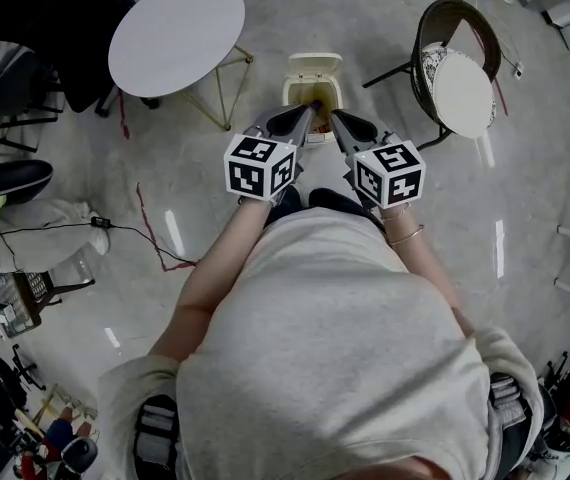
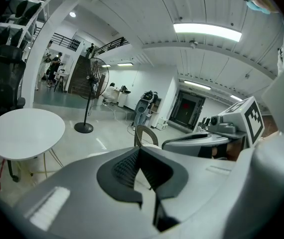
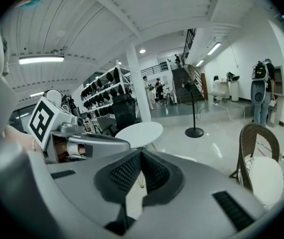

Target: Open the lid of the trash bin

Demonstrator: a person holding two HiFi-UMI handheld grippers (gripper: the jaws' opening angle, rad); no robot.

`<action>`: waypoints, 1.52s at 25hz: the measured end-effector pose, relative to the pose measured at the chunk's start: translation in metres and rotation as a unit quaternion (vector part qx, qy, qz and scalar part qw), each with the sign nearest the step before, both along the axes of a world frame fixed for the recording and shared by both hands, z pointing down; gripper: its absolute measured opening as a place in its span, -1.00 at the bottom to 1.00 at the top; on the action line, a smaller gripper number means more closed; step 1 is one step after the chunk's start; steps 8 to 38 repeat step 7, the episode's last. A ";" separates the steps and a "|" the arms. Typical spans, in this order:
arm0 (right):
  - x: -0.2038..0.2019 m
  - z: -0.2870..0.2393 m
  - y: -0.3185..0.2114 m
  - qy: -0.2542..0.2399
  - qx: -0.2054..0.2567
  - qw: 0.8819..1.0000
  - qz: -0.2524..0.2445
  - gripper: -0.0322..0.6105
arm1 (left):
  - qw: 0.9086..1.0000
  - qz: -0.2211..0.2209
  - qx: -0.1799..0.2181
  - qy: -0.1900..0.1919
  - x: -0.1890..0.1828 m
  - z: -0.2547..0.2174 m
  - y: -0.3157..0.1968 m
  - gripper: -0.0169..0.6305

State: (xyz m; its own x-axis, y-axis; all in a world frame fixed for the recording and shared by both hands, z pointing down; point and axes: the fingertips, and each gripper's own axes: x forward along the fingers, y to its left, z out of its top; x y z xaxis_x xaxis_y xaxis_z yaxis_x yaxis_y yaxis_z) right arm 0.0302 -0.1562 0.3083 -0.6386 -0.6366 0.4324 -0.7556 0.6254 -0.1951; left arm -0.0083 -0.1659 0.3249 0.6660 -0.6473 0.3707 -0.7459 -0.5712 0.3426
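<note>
Just beyond the left tongs [image 1: 308, 110] and right tongs [image 1: 334, 116], both pressed together empty, the trash bin [image 1: 312, 90] on the floor [image 1: 385, 8] has a light, stiff-looking plastic lid [image 1: 313, 65], probably best lifted by its front edge.

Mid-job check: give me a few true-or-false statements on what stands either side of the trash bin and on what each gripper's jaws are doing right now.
1. In the head view a round white table stands left of the trash bin. True.
2. The left gripper has its jaws spread wide. False: the tips meet, with nothing between them.
3. The right gripper is clamped on the bin's lid. False: its jaws are together on nothing, and its view looks out across the room.
4. A dark chair with a pale round cushion stands right of the bin. True.
</note>
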 end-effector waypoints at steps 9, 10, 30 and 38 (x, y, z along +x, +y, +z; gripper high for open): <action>0.006 0.002 -0.003 0.005 0.004 1.000 0.005 -0.88 | 1.000 0.003 -0.004 0.001 0.005 0.005 -0.003 -0.93; 0.006 0.002 -0.003 0.005 0.004 1.000 0.005 -0.88 | 1.000 0.003 -0.004 0.001 0.005 0.005 -0.003 -0.93; 0.006 0.002 -0.003 0.005 0.004 1.000 0.005 -0.88 | 1.000 0.003 -0.004 0.001 0.005 0.005 -0.003 -0.93; 0.006 0.002 -0.003 0.005 0.004 1.000 0.005 -0.88 | 1.000 0.003 -0.004 0.001 0.005 0.005 -0.003 -0.93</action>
